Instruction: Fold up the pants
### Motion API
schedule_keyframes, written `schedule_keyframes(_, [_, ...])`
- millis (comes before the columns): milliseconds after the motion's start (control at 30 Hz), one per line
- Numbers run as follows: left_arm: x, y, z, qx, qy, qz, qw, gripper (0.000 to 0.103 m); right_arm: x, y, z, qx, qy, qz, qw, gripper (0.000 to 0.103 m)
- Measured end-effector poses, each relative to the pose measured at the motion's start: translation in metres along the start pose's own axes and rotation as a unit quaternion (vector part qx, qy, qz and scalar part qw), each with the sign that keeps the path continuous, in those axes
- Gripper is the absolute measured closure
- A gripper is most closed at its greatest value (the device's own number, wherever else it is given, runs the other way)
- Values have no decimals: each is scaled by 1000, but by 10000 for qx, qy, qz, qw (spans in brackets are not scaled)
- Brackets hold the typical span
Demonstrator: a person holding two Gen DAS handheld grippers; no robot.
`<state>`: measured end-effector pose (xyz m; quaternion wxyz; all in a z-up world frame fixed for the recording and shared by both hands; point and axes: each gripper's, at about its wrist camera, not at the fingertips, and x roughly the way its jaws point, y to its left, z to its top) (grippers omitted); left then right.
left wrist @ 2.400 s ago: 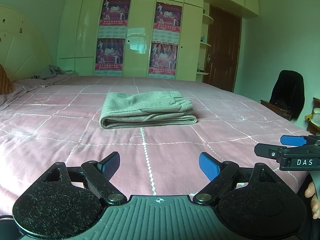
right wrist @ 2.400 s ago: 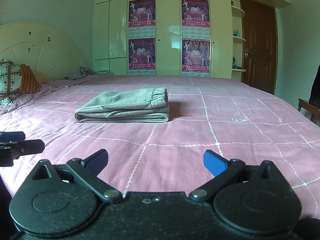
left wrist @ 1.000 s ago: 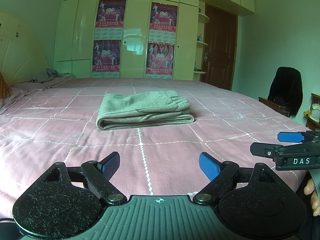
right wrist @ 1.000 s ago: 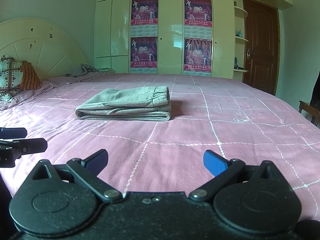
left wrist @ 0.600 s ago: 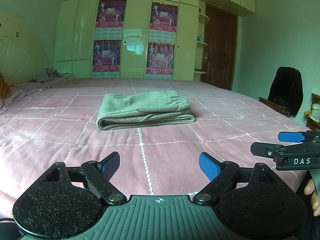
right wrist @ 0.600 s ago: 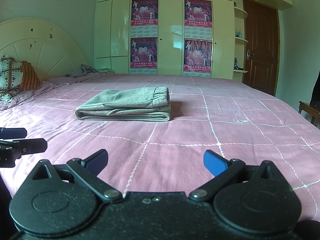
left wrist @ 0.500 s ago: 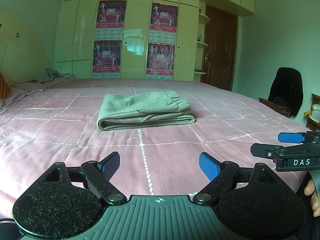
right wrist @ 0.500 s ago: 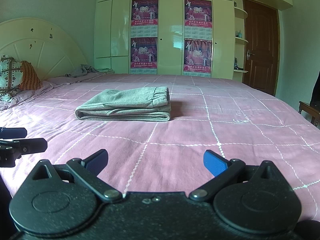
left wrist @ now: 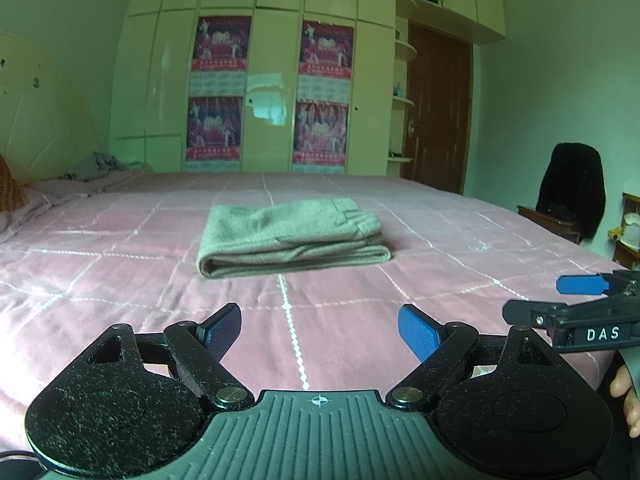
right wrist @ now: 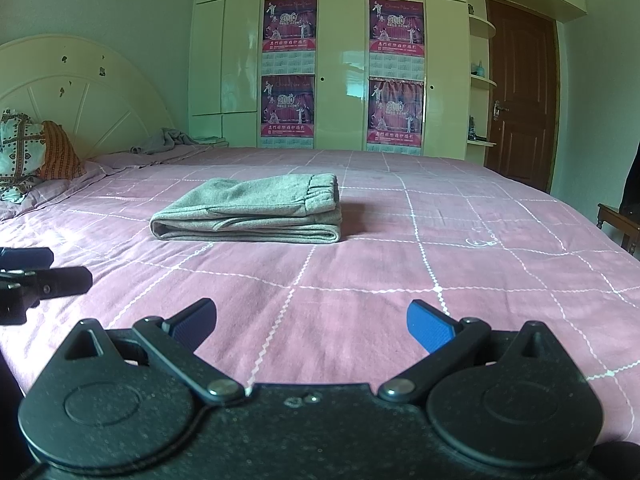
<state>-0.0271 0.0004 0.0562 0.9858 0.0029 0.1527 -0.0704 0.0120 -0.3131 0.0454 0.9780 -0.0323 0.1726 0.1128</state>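
Note:
Grey pants (left wrist: 288,236) lie folded in a flat stack on the pink checked bedspread (left wrist: 120,280), elastic waistband at the right; they also show in the right wrist view (right wrist: 252,214). My left gripper (left wrist: 320,330) is open and empty, held low over the near part of the bed, well short of the pants. My right gripper (right wrist: 312,322) is open and empty, likewise back from the pants. Each gripper shows at the edge of the other's view: the right one (left wrist: 576,304) and the left one (right wrist: 36,272).
A cream headboard (right wrist: 80,96) and pillows (right wrist: 36,152) are at the left, with a grey cloth (right wrist: 168,140) at the bed's far corner. Wardrobe doors with posters (right wrist: 344,72) stand behind. A brown door (right wrist: 520,96) and a chair with a dark garment (left wrist: 572,196) are at the right.
Both grippers have stayed open and nearly still. The left wrist view has tilted up a little since the earliest frame. The folded pants have not moved.

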Motion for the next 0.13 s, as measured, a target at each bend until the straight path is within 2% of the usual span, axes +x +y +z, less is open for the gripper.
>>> schedule_keyframes(133, [5, 1, -1, -77, 215, 3, 9997, 17, 0, 0, 0, 0, 2, -1, 10000, 1])
